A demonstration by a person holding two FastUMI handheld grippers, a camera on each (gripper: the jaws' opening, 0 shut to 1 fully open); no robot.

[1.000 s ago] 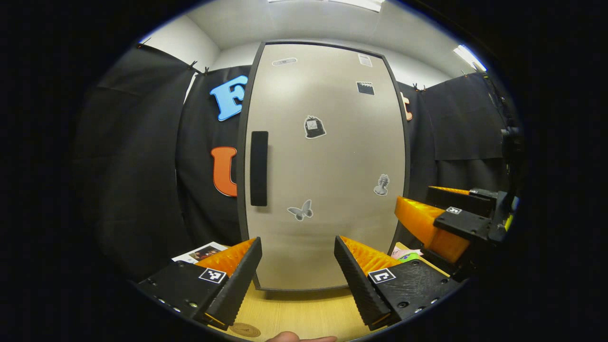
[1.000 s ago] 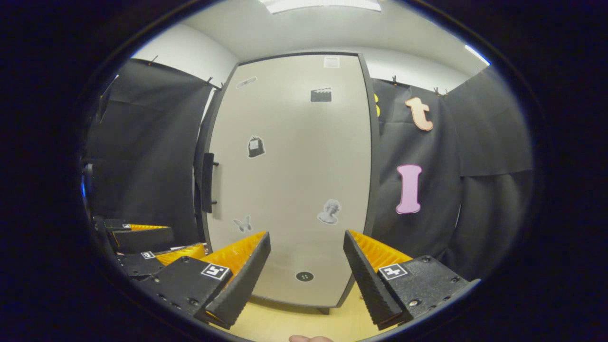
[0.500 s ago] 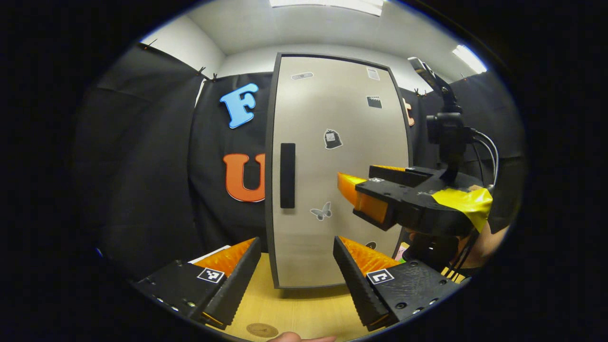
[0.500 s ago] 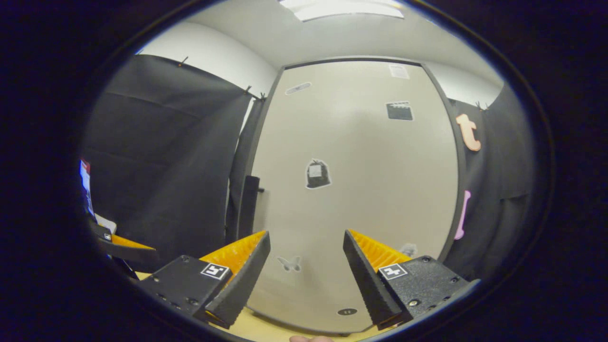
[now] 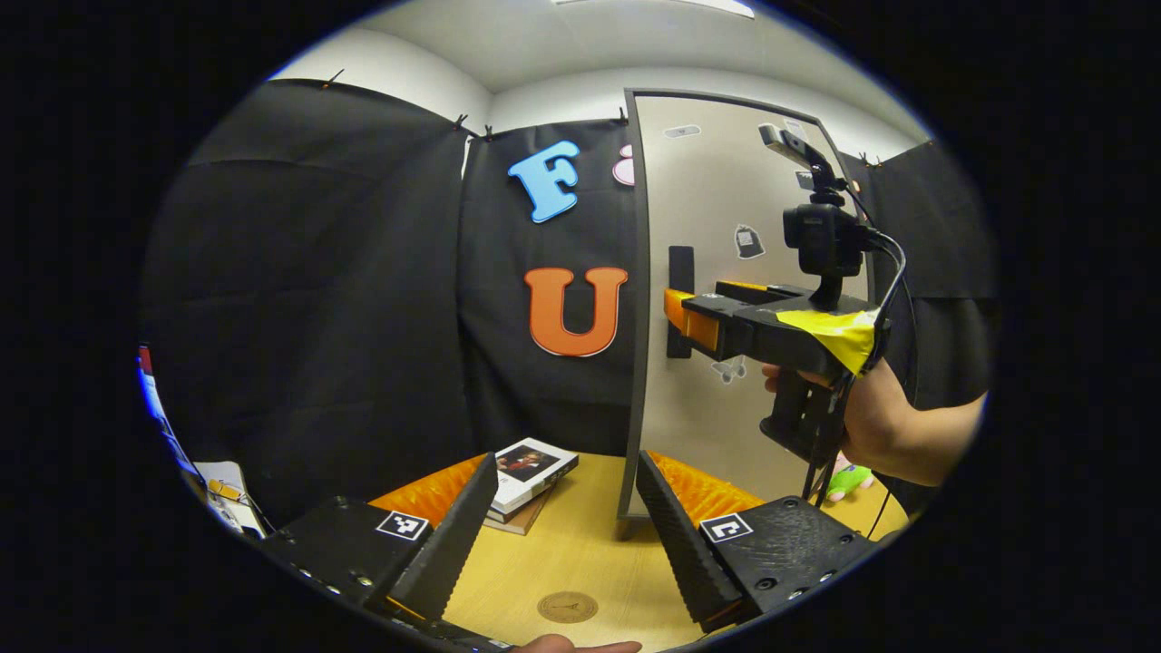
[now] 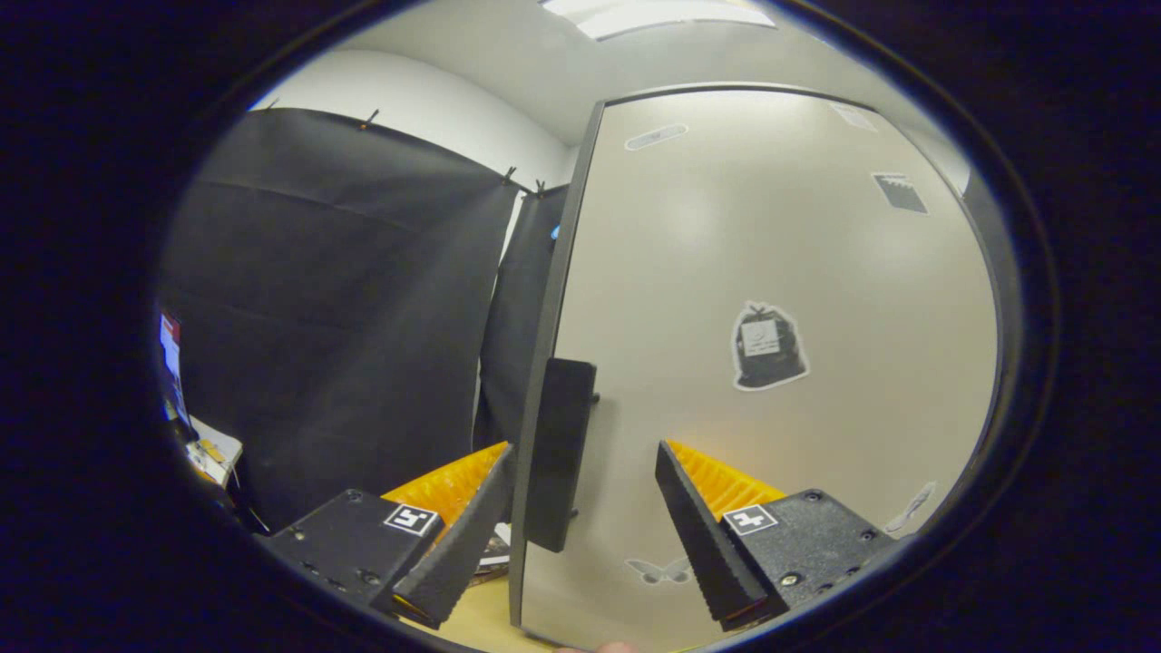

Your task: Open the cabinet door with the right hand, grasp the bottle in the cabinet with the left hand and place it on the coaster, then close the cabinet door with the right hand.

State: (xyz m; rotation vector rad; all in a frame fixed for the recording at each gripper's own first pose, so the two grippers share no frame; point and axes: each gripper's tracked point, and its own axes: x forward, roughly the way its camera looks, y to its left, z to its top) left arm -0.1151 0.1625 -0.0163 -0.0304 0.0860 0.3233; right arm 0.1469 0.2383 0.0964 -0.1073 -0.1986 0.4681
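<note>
Between the wide-open right gripper's point(image 6: 580, 526) fingers stands the door point(image 6: 771, 272) handle point(image 6: 555, 467), unclamped. Left gripper point(image 5: 562, 535) gapes wide above the surface point(image 5: 580, 553), coaster point(image 5: 567, 606) just below.

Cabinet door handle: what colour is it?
Black, on a beige door; the handle shows best in the right gripper view.

I saw the cabinet door point(image 6: 771, 299) shut and upright, a tall beige panel in a dark frame, dotted with small grey stickers. Its handle point(image 6: 555, 453), a flat black vertical bar, stood off the panel on short pegs near the door's left edge. In the left gripper view the door point(image 5: 707, 209) rose from the far side of the wooden table, and the coaster point(image 5: 567, 607), a small round tan disc, lay flat on the tabletop well in front of it.
</note>
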